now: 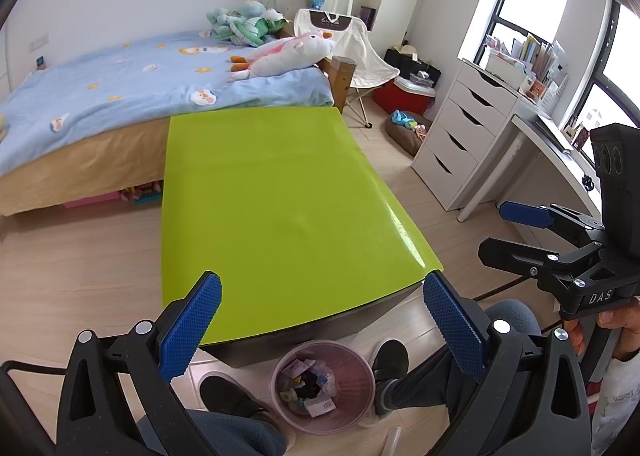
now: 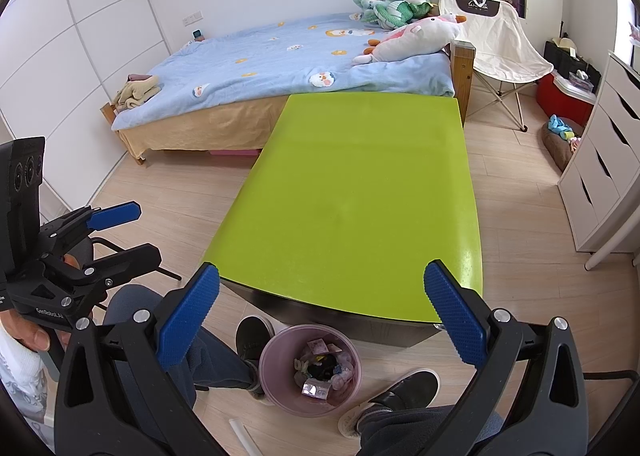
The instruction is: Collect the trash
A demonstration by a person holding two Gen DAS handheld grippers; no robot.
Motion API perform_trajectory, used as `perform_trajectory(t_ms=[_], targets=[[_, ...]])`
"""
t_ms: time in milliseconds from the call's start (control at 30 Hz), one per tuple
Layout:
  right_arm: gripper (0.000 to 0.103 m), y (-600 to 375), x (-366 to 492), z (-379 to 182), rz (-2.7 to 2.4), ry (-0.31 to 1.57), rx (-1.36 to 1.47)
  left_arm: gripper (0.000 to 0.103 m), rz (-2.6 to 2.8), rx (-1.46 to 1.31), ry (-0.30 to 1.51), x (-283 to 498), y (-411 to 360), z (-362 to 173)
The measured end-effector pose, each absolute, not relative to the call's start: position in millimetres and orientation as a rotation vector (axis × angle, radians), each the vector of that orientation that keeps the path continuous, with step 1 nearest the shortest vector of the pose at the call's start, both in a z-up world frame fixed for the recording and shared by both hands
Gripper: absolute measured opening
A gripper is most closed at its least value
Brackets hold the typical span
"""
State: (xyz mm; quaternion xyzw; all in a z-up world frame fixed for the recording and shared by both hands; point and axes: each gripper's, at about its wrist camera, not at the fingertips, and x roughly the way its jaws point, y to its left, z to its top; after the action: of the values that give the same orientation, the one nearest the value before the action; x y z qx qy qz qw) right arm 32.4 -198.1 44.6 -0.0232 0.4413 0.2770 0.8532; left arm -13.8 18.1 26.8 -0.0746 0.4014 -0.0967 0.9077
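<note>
The green counter [image 1: 280,207] is bare, so the collecting looks close to done; the judgement to make now is whether anything remains outside the pink trash bin [image 1: 322,388]. That bin stands on the floor between the person's two dark shoes [image 1: 226,392], just in front of the counter's near edge, and it already holds mixed scraps: paper wrappers, something dark, a small printed packet.

One candidate is left: a pale tube-like piece [image 2: 246,438] lying on the floor just beside the bin, at about 7 o'clock from it in the right wrist view. Whether it is trash or part of something else is hard to tell, as it runs out of the frame.

To do this step well, I would scan the floor around the bin and under the counter edge first, then lower one tool low and flat, fingers straddling the piece across its narrow side, and lift it clear before swinging over the bin's rim.

The left hand-held gripper [image 1: 320,330] has its blue pads spread wide, with nothing between them. The bin sits at 6 o'clock from it, close below. The right hand-held gripper [image 2: 322,320] is likewise spread and empty, with the bin at 6 o'clock, slightly towards 7. Each tool shows in the other's view, off to the side, apart from the counter.
</note>
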Motion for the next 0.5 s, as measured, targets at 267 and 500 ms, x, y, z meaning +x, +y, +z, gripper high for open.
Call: perform_trajectory(t_ms=[267,500], targets=[[0.1,-198.1,32.5,44.6,0.582,0.928,-0.048,0.097,-0.201,-0.154,0.828,-13.6,18.3,27.1],[0.1,-198.8,32.4,46.0,0.582,0.927,-0.048,0.097,-0.199,-0.159,0.823,-14.1,22.6,24.4]])
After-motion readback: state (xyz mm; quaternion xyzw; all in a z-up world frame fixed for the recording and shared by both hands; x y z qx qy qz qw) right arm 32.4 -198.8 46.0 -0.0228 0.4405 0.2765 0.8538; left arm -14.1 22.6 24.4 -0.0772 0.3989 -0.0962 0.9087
